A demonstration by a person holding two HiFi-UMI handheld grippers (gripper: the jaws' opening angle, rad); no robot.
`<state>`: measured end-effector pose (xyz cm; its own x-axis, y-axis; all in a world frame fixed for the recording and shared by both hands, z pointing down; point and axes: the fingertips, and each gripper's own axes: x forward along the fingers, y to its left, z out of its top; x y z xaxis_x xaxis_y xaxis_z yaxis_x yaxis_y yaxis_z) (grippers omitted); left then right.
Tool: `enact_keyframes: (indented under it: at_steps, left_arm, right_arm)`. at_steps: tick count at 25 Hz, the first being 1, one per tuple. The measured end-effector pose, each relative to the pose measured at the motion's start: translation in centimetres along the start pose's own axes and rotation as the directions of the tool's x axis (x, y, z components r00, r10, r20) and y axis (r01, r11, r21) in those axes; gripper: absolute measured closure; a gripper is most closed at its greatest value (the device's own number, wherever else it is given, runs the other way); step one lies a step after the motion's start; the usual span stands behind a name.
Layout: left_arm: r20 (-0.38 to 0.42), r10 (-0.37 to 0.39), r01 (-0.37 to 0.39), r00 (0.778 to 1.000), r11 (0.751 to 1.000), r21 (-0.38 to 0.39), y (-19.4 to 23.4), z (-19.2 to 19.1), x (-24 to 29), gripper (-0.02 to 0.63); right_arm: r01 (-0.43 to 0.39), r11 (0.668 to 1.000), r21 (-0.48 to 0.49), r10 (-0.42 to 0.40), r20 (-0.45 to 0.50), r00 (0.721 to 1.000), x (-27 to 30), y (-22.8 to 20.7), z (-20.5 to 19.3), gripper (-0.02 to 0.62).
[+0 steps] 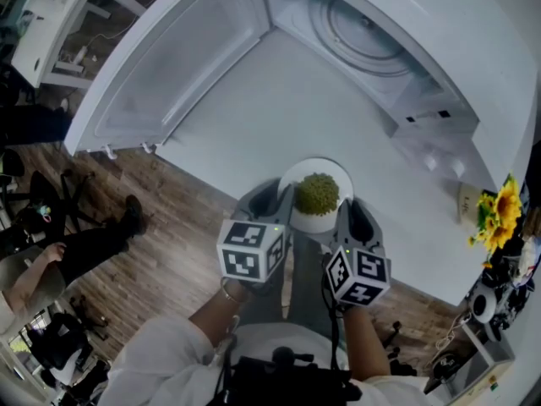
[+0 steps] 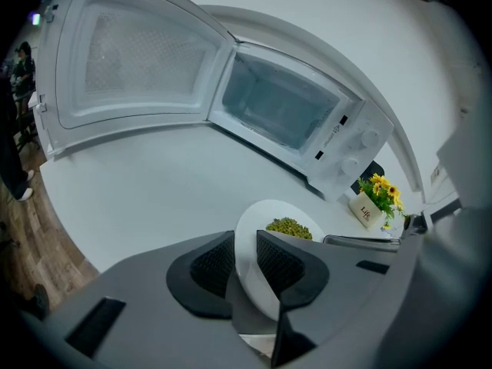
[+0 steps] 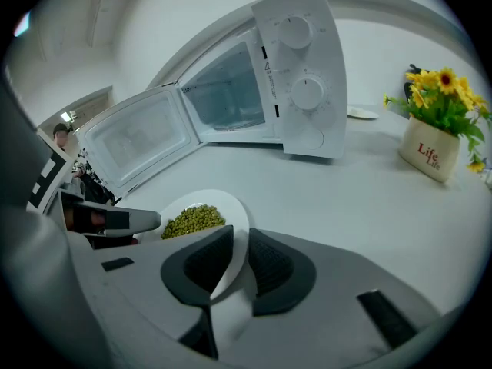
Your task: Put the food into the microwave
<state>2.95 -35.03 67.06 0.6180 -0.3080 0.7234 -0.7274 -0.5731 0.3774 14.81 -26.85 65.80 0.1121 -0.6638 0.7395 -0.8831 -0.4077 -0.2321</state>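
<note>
A white plate with a heap of green peas hangs over the near edge of the white counter. My left gripper is shut on the plate's left rim, and my right gripper is shut on its right rim. The peas lie just past both sets of jaws. The white microwave stands at the back with its door swung wide to the left; its cavity with the glass turntable is bare.
A small pot of yellow flowers stands on the counter at the right of the microwave. The counter's near edge runs over wooden floor. A person sits at the far left. Clutter sits low at the right.
</note>
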Motion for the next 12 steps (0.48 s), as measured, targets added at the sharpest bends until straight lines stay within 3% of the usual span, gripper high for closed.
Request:
enact_keyframes:
  at_steps: [12]
  left_arm:
    - [0.022, 0.026, -0.026, 0.999, 1.0, 0.001, 0.2, 1.0, -0.6, 0.537]
  right_arm:
    - [0.005, 1.0, -0.024, -0.005, 0.02, 1.0, -0.1, 0.3, 1.1, 0.528]
